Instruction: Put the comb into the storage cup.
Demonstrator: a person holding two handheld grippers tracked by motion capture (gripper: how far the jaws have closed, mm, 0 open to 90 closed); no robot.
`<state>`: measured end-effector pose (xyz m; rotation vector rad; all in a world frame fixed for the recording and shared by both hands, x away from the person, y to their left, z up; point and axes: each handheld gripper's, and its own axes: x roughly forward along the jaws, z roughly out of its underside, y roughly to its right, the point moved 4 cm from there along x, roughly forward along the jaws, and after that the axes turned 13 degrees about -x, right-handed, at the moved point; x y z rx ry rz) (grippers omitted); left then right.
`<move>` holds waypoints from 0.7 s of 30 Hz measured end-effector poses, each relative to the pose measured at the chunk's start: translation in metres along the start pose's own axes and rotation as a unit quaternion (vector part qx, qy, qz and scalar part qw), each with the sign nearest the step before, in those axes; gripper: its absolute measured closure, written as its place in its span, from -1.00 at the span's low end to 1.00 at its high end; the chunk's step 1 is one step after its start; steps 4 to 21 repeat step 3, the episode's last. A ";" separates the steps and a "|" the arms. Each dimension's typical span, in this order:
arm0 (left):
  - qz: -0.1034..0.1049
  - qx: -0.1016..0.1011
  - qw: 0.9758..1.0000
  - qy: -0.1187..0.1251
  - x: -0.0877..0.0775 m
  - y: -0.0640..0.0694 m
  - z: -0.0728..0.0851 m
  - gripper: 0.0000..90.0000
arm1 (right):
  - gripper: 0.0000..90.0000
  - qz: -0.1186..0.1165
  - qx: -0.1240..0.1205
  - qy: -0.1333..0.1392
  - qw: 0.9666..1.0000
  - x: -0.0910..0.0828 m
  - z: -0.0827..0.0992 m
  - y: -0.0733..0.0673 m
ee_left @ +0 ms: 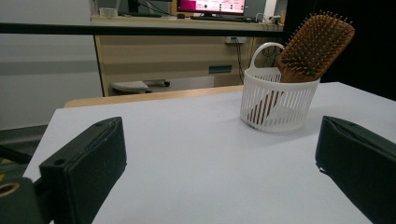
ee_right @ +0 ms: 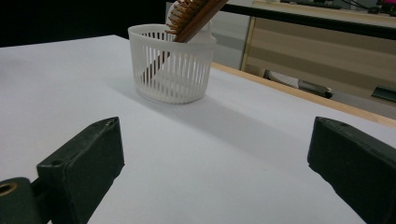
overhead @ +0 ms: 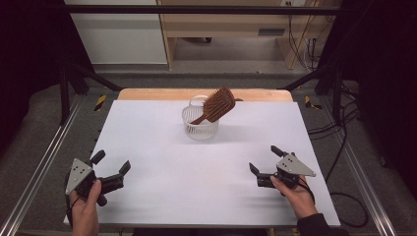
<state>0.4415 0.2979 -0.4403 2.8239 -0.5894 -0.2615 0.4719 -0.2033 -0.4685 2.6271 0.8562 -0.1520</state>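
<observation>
Toward the middle of the far edge of the bench (overhead: pixel 147 147) stands a small white slatted basket (overhead: pixel 200 126), and a wooden paddle hairbrush (overhead: pixel 216 105) leans in it, handle down inside, bristled head sticking up and out over the rim, tipped toward the far right corner. Both tools are back by the near edge, well apart from it: the left gripper (overhead: pixel 110 165) near the near left corner and the right gripper (overhead: pixel 263 163) toward the near right, each with its jaws spread wide and nothing between them. The brush looks light and stiff, wood through and through, so it should lift cleanly, though a smooth finish could let it slip in a loose pinch. The neck just below the head, where it clears the rim, seems the best place to grip; the bristle face would give poor purchase. The basket is thin plastic, probably light enough to tip or come along with the brush, and I cannot quite tell whether the handle is caught between the slats, so steadying the rim or the loop handle (ee_left: pixel 264 52) with the other tool seems wise.
</observation>
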 end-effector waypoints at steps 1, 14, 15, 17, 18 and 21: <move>0.001 -0.007 1.000 0.001 0.001 0.000 0.000 -0.95 | -0.92 -0.003 0.001 0.001 1.000 0.000 0.000 0.000; 0.004 -0.010 1.000 -0.001 0.002 0.002 0.001 -0.95 | -0.92 -0.003 0.007 -0.001 1.000 0.001 0.000 -0.001; 0.004 -0.010 1.000 -0.001 0.002 0.002 0.001 -0.95 | -0.92 -0.003 0.007 -0.001 1.000 0.001 0.000 -0.001; 0.004 -0.010 1.000 -0.001 0.002 0.002 0.001 -0.95 | -0.92 -0.003 0.007 -0.001 1.000 0.001 0.000 -0.001; 0.004 -0.010 1.000 -0.001 0.002 0.002 0.001 -0.95 | -0.92 -0.003 0.007 -0.001 1.000 0.001 0.000 -0.001; 0.004 -0.010 1.000 -0.001 0.002 0.002 0.001 -0.95 | -0.92 -0.003 0.007 -0.001 1.000 0.001 0.000 -0.001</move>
